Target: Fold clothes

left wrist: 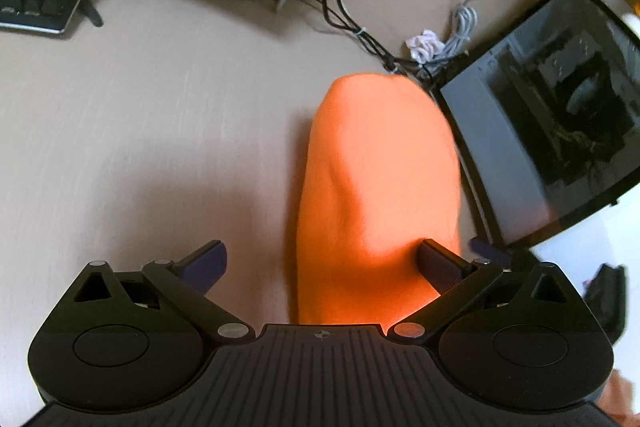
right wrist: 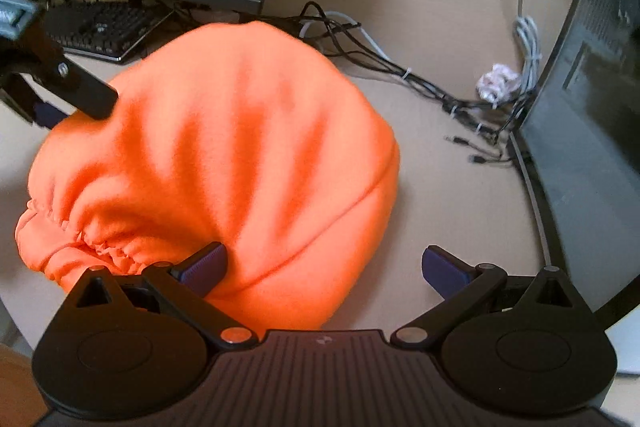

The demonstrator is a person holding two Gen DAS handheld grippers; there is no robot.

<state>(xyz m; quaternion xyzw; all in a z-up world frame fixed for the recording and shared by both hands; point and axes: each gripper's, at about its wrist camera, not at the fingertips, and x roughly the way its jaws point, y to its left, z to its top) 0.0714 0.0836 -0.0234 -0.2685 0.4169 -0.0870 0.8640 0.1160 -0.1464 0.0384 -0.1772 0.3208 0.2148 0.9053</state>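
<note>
Left wrist view shows the left gripper point(left wrist: 322, 261) spread wide, its right finger pad point(left wrist: 438, 267) against the bright orange fleece garment point(left wrist: 380, 187), the left pad off the cloth over the pale beige wood-grain desk point(left wrist: 140, 107); nothing is pinched between them. Here the garment runs as a long bunched strip away from the gripper toward a black glass-sided computer case point(left wrist: 560, 127). Right wrist view has the right gripper point(right wrist: 324, 265) equally wide apart, left pad touching the garment's point(right wrist: 224, 147) near edge, right pad over bare desk point(right wrist: 440, 187), gripping nothing. The garment lies in a rumpled, ridged mound with a gathered elastic hem at lower left. A black keyboard point(right wrist: 96, 27) and tangled black cables point(right wrist: 400, 75) lie beyond.
</note>
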